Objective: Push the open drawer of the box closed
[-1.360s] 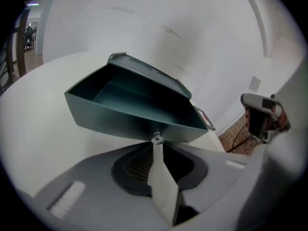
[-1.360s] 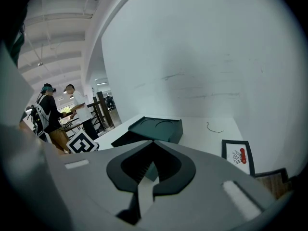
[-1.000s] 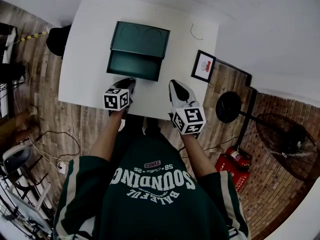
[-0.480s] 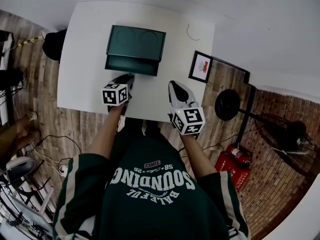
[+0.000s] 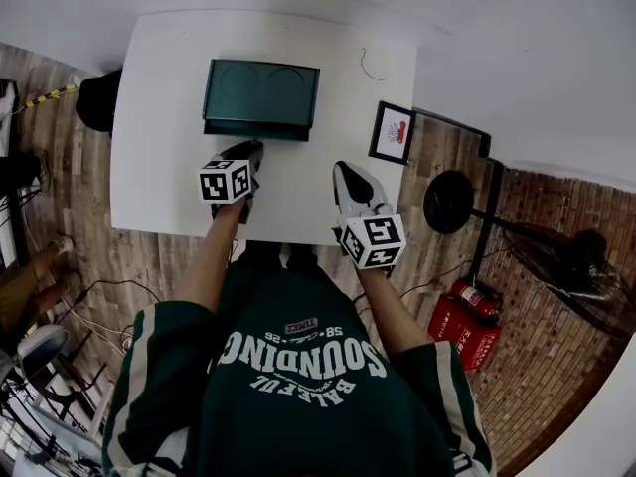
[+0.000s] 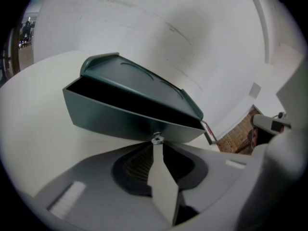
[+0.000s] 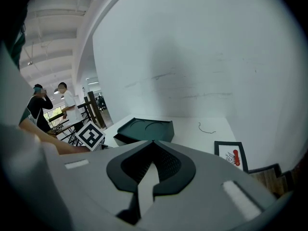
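While its jaws meet, left claw [image 6: 155, 147] touches drawer knob [image 6: 157, 139]; right claw [image 7: 153, 144] closed, empty.

Your head camera looks steeply down over the table [image 5: 149, 167]. Your left gripper camera faces the box [image 6: 134, 114] close up; your right one sees it from farther back.

drawer [image 5: 256, 130] pushed further into the box [image 5: 261, 92], only a sliver left out, left gripper [image 5: 252, 148] advanced with it

Drawer [image 6: 120, 120] inside lost in shadow — framed print [image 5: 393, 132] unreadable
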Demonstrator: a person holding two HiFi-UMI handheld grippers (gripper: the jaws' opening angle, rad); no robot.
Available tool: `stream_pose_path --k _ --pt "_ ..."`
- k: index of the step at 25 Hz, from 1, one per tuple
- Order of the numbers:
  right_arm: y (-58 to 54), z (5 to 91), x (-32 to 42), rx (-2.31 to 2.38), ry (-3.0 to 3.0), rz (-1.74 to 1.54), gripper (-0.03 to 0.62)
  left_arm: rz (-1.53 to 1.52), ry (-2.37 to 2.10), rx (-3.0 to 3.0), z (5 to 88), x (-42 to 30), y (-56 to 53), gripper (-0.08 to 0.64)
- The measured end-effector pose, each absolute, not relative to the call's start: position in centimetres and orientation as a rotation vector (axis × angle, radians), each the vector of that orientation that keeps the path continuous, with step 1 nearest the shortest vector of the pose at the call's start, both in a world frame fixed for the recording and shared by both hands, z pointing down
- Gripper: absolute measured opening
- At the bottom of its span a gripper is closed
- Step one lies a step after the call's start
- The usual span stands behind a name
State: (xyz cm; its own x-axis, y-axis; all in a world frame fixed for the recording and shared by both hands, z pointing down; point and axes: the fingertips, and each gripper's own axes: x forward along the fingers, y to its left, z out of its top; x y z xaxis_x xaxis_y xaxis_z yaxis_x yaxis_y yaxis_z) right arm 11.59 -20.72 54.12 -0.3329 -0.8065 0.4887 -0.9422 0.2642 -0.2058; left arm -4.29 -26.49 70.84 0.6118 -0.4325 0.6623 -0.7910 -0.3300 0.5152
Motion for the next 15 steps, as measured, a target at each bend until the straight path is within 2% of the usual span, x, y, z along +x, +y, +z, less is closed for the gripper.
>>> stream_pose_path --k 15 --pt "-20.3 53.7 12.6 1.711 -2.181 0.684 0.002 0.504 -0.935 1.972 70.7 -3.7 -29.3 0.118"
